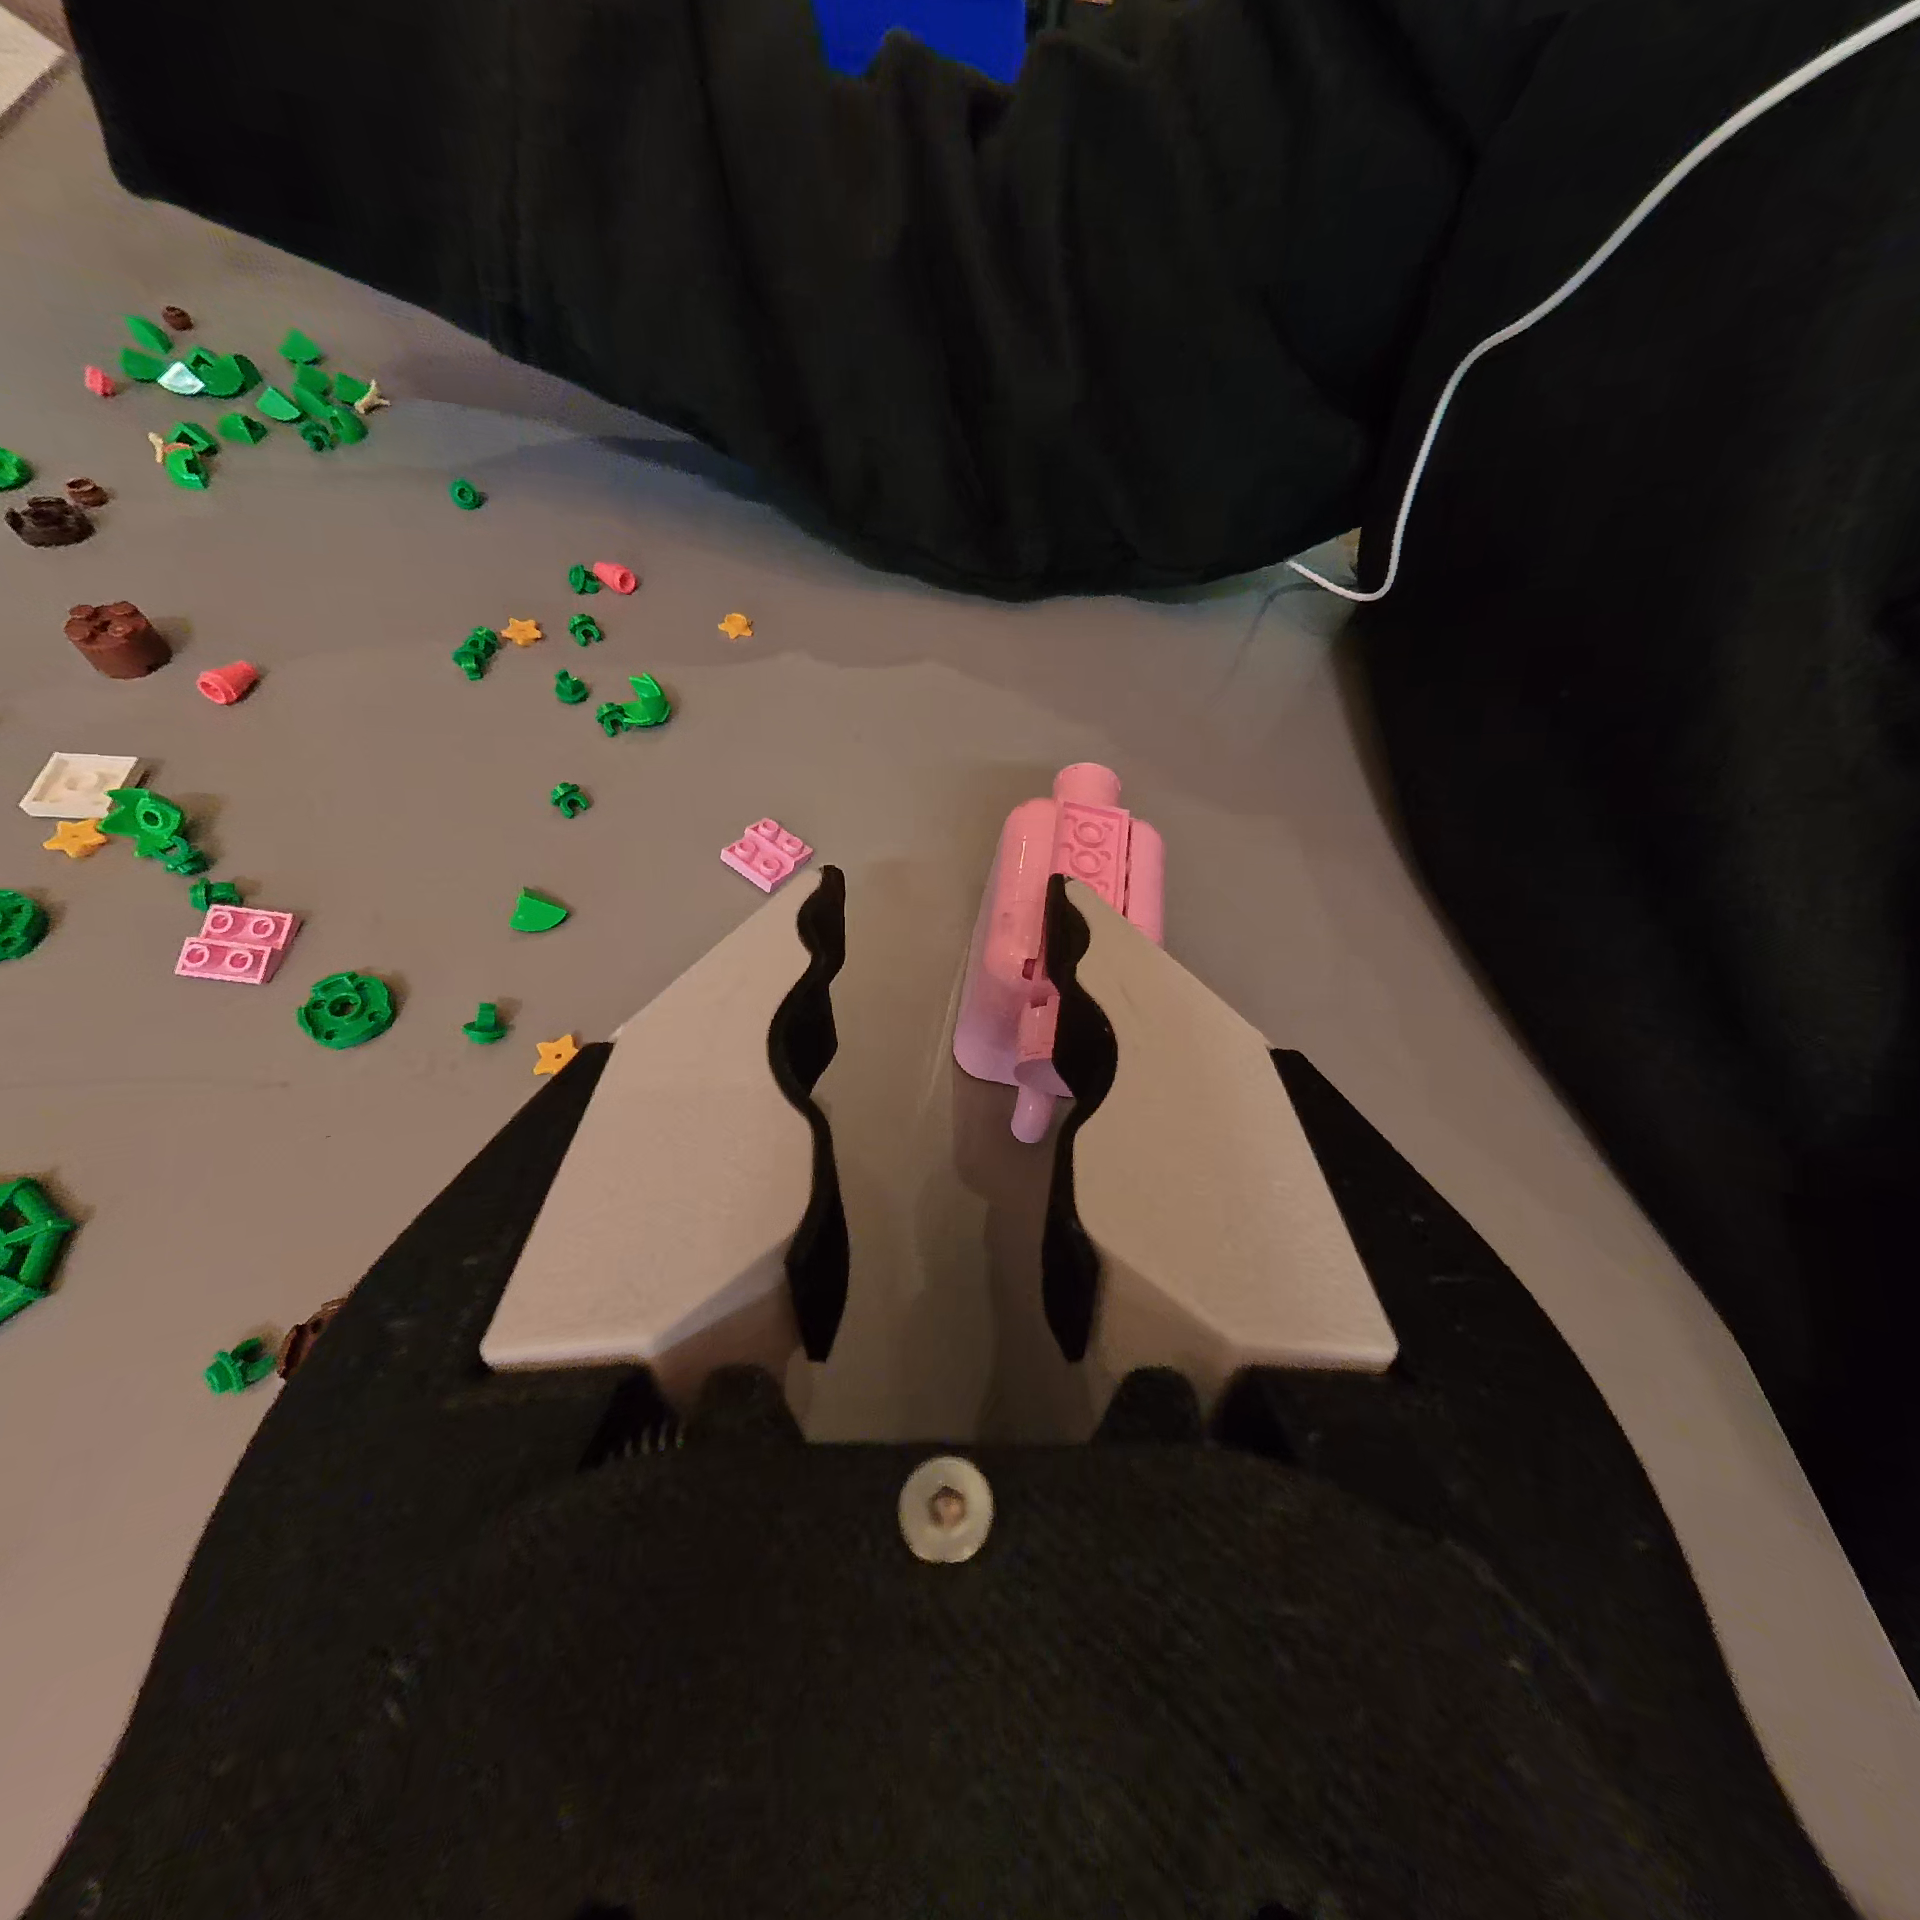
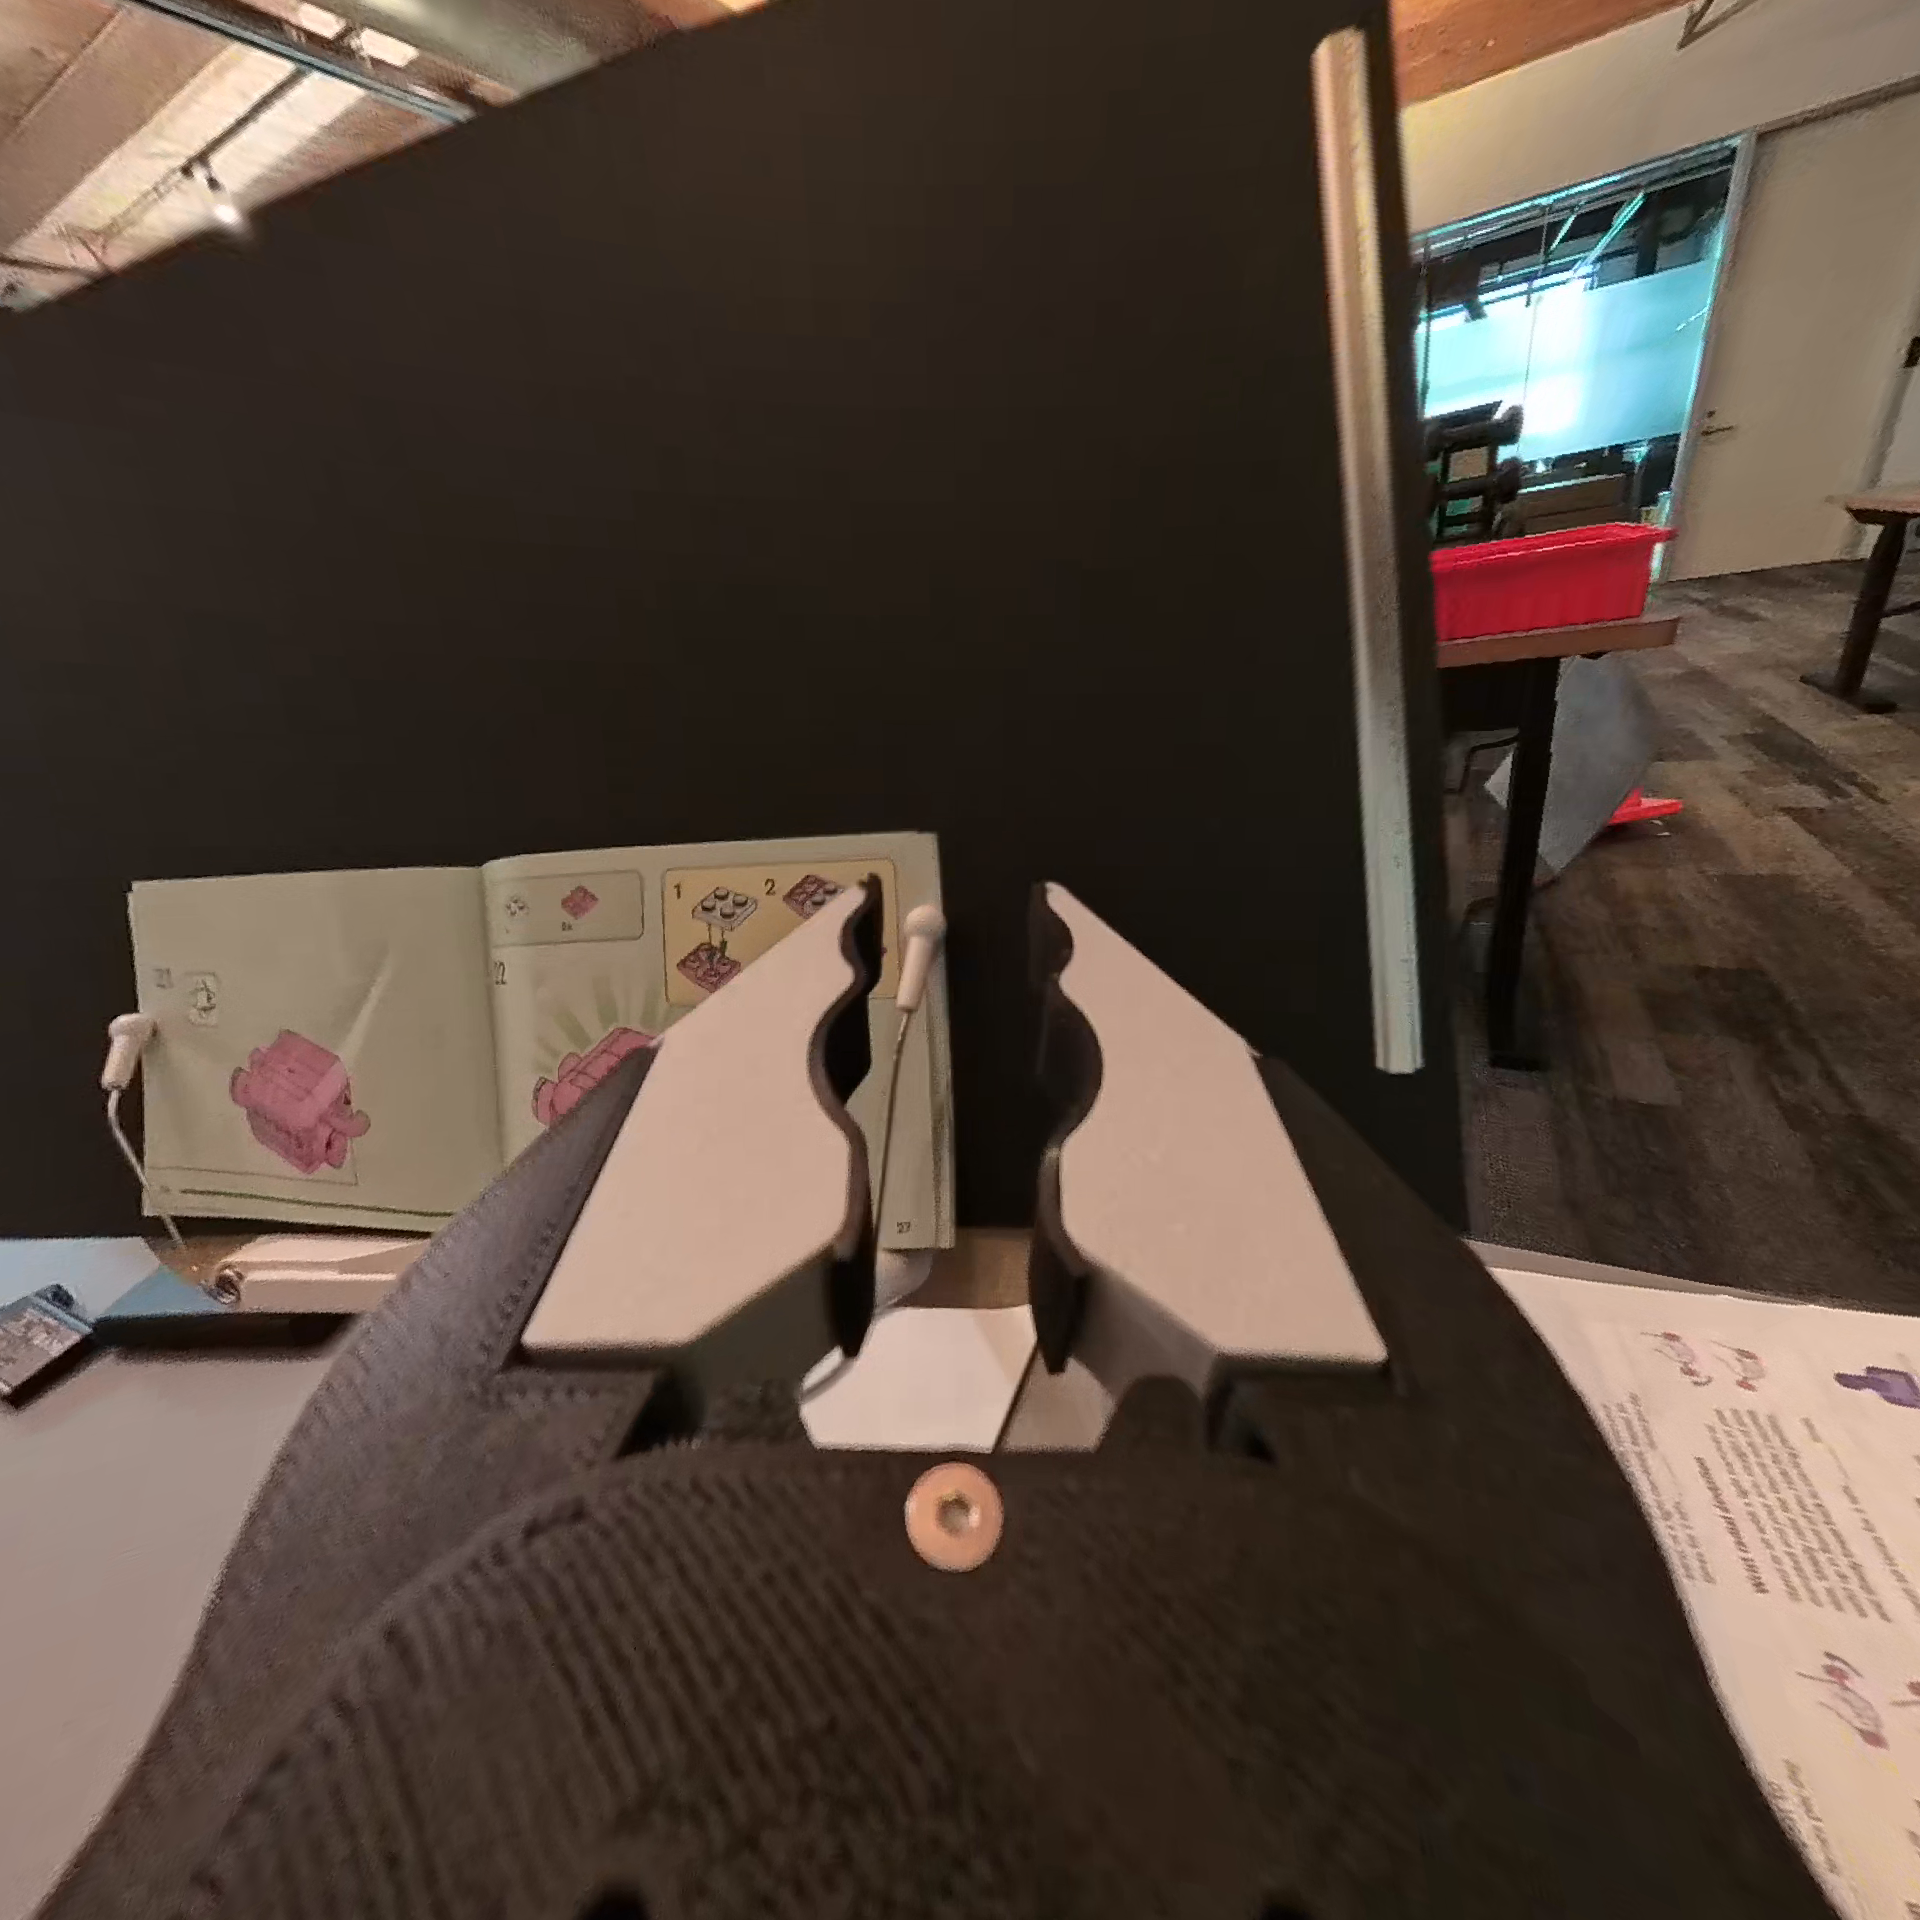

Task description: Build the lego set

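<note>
In the left wrist view a pink lego assembly (image 1: 1049, 894) lies on the grey table (image 1: 935, 727), partly behind my right finger. My left gripper (image 1: 948, 885) is open and empty, low over the table, with the assembly just right of the gap. A small pink plate (image 1: 767, 852) lies just left of the fingertips, and a larger pink plate (image 1: 237, 941) lies farther left. My right gripper (image 2: 954, 891) is open and empty, raised and pointing at the open instruction booklet (image 2: 436, 1039) that leans on a black panel (image 2: 727, 520).
Several loose green (image 1: 345, 1008), brown (image 1: 116, 638), orange and coral pieces and a white plate (image 1: 77, 781) are scattered on the table's left. A person's dark clothing (image 1: 1039, 312) with a white cord borders the far and right sides. A printed sheet (image 2: 1766, 1558) lies at the right. My hands' fingertips stand some 45 centimeters from each other. Between my left fingertips and the small pink plate (image 1: 767, 852) there is roughly 6 centimeters.
</note>
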A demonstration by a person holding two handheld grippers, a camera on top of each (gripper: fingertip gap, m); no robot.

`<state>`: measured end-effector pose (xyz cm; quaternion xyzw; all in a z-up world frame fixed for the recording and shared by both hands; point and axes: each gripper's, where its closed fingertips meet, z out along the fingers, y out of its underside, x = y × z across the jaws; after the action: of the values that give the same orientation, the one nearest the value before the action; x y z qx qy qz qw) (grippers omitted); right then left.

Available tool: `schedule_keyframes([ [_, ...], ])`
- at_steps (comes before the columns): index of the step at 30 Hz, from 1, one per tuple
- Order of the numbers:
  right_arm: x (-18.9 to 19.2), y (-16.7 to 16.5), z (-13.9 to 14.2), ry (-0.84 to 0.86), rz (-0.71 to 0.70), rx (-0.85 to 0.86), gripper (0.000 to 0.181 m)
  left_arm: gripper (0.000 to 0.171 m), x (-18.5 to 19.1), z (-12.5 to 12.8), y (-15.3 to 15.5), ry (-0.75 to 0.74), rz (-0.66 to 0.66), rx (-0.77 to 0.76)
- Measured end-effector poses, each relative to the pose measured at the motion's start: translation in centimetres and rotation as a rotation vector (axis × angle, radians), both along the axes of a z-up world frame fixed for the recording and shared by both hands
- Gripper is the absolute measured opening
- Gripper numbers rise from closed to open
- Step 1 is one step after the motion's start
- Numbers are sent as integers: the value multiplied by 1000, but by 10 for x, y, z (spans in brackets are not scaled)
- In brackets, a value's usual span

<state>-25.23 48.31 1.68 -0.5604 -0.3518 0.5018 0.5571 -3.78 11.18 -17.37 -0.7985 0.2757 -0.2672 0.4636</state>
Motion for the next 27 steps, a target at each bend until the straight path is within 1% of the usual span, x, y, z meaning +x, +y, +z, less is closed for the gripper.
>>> schedule_keyframes([
  [5, 16, 0, 22, 73, 26, -34, 27, 35, -1, 3, 1, -16, 10, 16],
  [8, 31, -14, 48, 129, 47, -7, 29, 35, -3, 7, 2, -30, 17, 30],
  [10, 45, -32, 71, 170, 70, 28, 30, 35, -5, 10, 3, -39, 27, 45],
  [13, 69, -68, 101, 218, 106, 91, 31, 35, -8, 17, 4, -51, 46, 74],
  [14, 77, -81, 108, 224, 115, 111, 31, 35, -10, 19, 5, -53, 55, 84],
  [16, 86, -103, 111, 187, 126, 153, 25, 35, -15, 22, 7, -49, 83, 103],
  [18, 90, -119, 98, 92, 169, 160, 25, 34, -21, 23, 10, -43, 119, 121],
  [22, 105, -140, 49, -7, 289, 87, 29, 32, -33, 25, 15, -31, 184, 148],
  [24, 114, -145, 13, -73, 308, 81, 29, 31, -37, 27, 16, -27, 208, 162],
  [27, 124, -158, -53, -190, 337, 61, 27, 30, -39, 29, 18, -15, 229, 181],
])
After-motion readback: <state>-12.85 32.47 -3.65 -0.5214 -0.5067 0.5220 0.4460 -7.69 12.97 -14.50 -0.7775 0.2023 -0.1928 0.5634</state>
